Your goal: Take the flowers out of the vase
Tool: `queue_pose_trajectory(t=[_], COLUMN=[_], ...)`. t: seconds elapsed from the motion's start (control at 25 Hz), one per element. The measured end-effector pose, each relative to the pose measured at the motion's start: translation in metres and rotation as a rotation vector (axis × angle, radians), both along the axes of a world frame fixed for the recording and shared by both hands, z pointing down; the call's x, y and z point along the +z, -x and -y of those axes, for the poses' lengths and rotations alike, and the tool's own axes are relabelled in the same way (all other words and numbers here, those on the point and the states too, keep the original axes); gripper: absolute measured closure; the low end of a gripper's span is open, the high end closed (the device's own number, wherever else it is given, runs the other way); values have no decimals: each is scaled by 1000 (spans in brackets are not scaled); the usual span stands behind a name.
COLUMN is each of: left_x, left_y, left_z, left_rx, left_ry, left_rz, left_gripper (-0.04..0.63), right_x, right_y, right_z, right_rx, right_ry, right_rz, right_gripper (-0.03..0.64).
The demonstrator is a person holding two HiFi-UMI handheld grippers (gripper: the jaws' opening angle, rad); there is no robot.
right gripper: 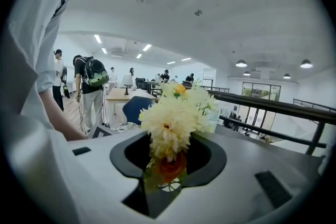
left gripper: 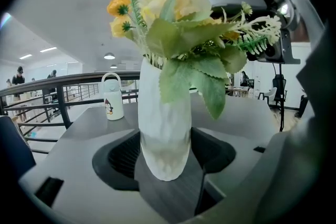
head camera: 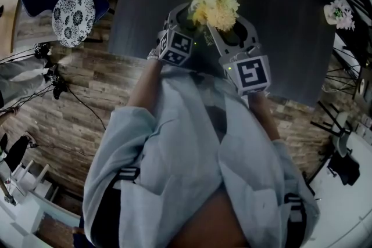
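Note:
A white faceted vase [left gripper: 164, 128] stands on the dark table [head camera: 279, 3] and holds a bunch of yellow, cream and orange flowers [head camera: 214, 4] with green leaves. My left gripper [head camera: 189, 19] is shut on the vase, its pads against both sides of the lower body [left gripper: 165, 150]. My right gripper [head camera: 232, 29] comes in from the right at bloom height. In the right gripper view the cream flowers [right gripper: 170, 123] and an orange bloom sit between its jaws [right gripper: 168, 165], which press on the bunch. In the head view the blooms hide the vase.
A small white bottle with a penguin picture [left gripper: 112, 97] stands further back on the table. Another flower bunch [head camera: 340, 13] lies at the table's right edge. A blue chair with a patterned cushion [head camera: 72, 17] stands left of the table. A railing [left gripper: 52, 86] runs behind.

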State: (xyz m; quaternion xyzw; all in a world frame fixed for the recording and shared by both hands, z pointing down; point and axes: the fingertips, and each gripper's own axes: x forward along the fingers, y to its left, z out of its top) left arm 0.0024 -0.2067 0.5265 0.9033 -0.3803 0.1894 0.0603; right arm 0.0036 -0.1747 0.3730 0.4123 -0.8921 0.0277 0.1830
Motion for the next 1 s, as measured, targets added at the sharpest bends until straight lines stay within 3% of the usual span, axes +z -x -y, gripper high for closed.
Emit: queue_pose_trajectory(t=[0.24, 1.0], left_x=[2, 4], left_y=[2, 5], left_z=[0, 1], left_rx=[-4, -8], left_ry=[2, 3], left_rz=[-7, -5], left_gripper=[293, 293], right_x=[-5, -61], right_y=[-1, -8], right_z=[1, 8], right_rx=[20, 40], right_ry=[-29, -137], right_rz=[10, 37], right_gripper=[495, 509])
